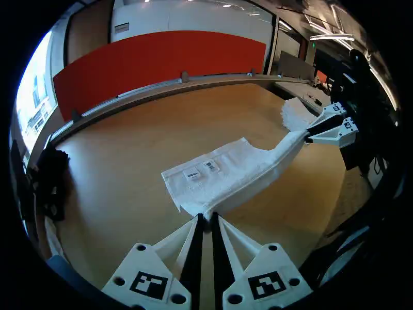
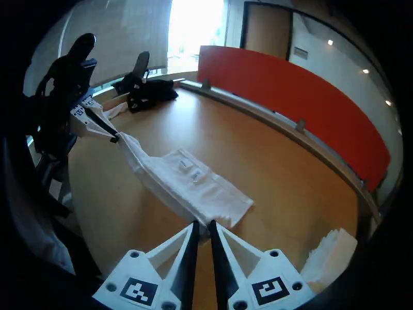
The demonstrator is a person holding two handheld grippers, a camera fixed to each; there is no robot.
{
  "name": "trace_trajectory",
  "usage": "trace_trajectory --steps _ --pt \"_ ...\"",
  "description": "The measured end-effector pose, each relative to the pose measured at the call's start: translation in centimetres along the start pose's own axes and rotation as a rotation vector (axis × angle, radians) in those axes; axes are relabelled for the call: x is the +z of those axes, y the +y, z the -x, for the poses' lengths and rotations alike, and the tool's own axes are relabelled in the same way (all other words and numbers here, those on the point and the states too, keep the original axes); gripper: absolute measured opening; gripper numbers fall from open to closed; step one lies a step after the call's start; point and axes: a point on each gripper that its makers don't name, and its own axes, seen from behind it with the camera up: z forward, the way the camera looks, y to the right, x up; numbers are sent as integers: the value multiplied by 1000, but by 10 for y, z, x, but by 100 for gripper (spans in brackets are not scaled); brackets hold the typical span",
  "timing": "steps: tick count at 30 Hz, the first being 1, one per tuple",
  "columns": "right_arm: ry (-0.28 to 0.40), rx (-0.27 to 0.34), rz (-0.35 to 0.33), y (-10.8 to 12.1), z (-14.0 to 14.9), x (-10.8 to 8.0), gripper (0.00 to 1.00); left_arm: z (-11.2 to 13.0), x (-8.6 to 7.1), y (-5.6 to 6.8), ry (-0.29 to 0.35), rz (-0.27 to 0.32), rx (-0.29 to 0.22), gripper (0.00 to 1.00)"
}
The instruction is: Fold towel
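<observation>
Left gripper [image 1: 206, 221]: fingers closed together, pinching one corner of the white towel [image 1: 227, 173]. Right gripper [image 2: 202, 226]: same, fingers pressed onto the opposite corner of that long edge.

From the left gripper view I see the right gripper [image 1: 308, 138] off to the right, with the towel edge running up to its tips. From the right gripper view the left gripper [image 2: 116, 137] sits at upper left, with cloth bunched at its tips.

The towel [image 2: 191, 186] is mid-table on the wooden table [image 1: 134, 150]. The held edge is lifted and stretched between the two grippers, and the far side lies flat on the wood. Two small tags [image 1: 201, 170] face up on the flat part.

A stack of white cloths [image 1: 297, 111] sits at the table edge near the right gripper. A red partition [image 1: 155, 62] runs along the far side. There's a black item [image 2: 149, 90] at the far end, possibly a bag, too dark to tell.
</observation>
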Motion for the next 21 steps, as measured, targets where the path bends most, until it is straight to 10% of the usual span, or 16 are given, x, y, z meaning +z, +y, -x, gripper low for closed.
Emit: trace_trajectory --steps 21 --pt "13 -24 11 0 -14 -21 16 -15 -29 15 21 22 -30 11"
